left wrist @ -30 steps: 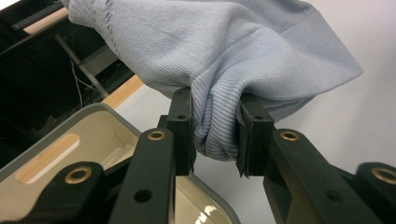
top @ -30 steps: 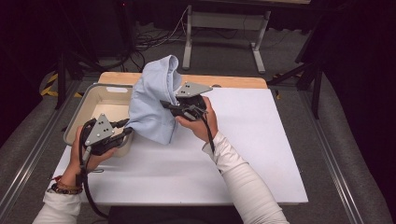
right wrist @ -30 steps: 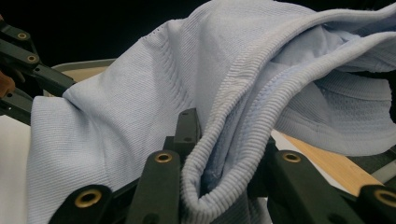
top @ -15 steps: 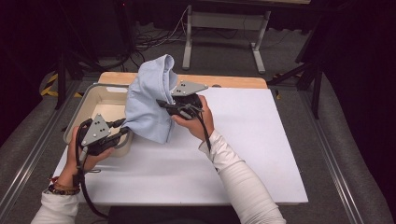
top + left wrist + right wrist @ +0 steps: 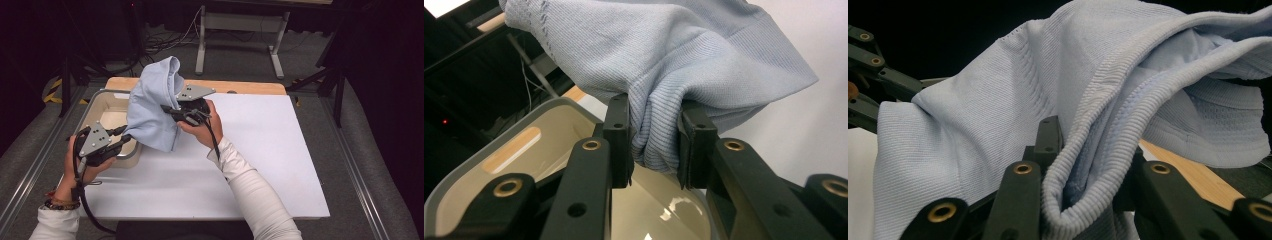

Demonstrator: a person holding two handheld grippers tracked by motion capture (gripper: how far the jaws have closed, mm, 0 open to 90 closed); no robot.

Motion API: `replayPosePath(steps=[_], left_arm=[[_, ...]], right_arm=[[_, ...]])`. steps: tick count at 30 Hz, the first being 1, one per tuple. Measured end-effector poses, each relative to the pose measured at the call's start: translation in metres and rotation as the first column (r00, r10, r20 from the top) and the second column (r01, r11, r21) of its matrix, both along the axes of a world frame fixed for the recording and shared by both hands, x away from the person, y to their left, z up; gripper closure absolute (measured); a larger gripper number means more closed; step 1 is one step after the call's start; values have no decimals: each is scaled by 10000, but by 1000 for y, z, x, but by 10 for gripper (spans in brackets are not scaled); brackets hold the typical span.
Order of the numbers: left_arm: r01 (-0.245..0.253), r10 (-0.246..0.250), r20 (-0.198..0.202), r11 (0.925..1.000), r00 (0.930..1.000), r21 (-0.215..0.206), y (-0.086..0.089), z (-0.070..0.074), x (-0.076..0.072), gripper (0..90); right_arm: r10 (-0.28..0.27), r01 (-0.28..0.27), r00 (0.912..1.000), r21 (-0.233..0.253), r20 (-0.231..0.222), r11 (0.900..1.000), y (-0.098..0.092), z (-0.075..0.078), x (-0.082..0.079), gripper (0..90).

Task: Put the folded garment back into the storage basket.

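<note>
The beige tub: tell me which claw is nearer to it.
Left. The left claw is over the beige tub's near rim, shut on the lower fold of the blue garment. The right claw grips the garment higher, past the tub's right edge, over the white board.

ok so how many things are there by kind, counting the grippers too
grippers: 2, the left gripper and the right gripper
light blue garment: 1, held by both
beige bin: 1
white board: 1
total: 5
</note>
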State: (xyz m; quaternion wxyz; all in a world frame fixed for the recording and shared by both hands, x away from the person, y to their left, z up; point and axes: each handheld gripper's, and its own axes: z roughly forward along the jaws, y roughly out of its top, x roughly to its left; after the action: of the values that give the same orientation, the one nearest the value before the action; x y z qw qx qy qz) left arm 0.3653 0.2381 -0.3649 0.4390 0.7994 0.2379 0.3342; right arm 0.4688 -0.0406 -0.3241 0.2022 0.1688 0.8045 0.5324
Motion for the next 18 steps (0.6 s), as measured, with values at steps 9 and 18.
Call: replayPosePath(steps=[9, 18], left_arm=[[-240, 240, -8, 9997, 9997, 41, 11, -1, 0, 713], [-493, 493, -76, 9988, 9988, -47, 23, -4, 2, 713]], right_arm=[[159, -159, 9999, -25, 18, 9999, 15, -1, 6, 722], [257, -257, 9997, -58, -33, 9997, 30, -2, 12, 722]])
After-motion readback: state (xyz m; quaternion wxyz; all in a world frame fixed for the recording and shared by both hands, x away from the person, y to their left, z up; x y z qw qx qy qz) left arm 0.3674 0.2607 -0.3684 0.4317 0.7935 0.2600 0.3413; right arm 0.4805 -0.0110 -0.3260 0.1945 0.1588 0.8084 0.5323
